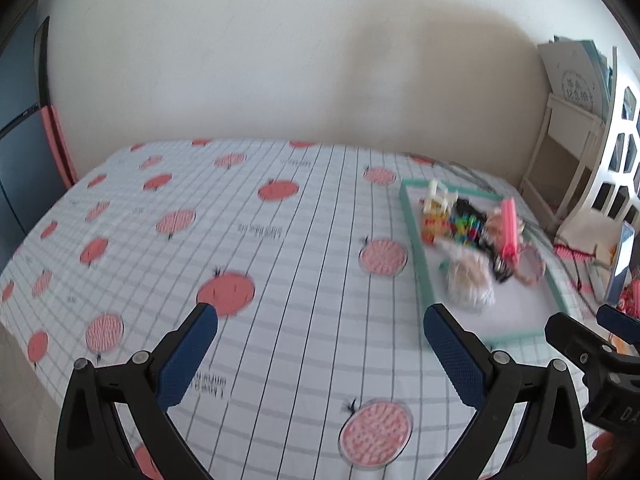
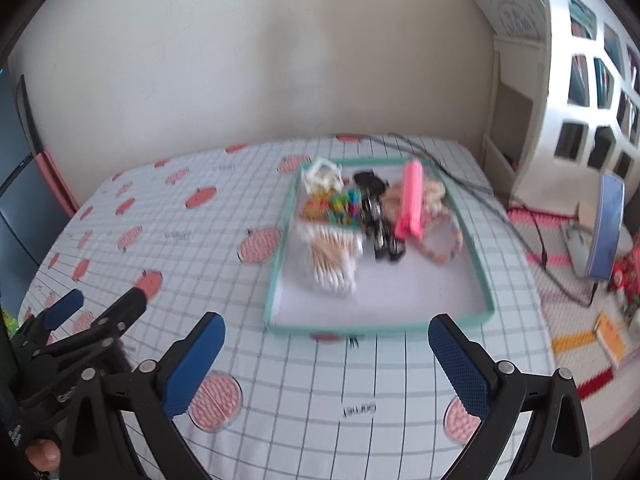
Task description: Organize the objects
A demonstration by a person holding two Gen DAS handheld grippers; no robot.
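Tray, swabs, pink case inside

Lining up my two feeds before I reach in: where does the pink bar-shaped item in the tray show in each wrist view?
Left wrist: pink bar-shaped item sits far right, mid-height, in the tray's far half.
Right wrist: it sits right of centre, upper middle.
Shared landmark: the teal-rimmed tray.

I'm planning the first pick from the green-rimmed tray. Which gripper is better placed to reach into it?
Right, probably. The right gripper is open and faces the tray squarely, cotton swabs nearest. The left gripper, also open, points at bare tablecloth, with the tray off to its right.
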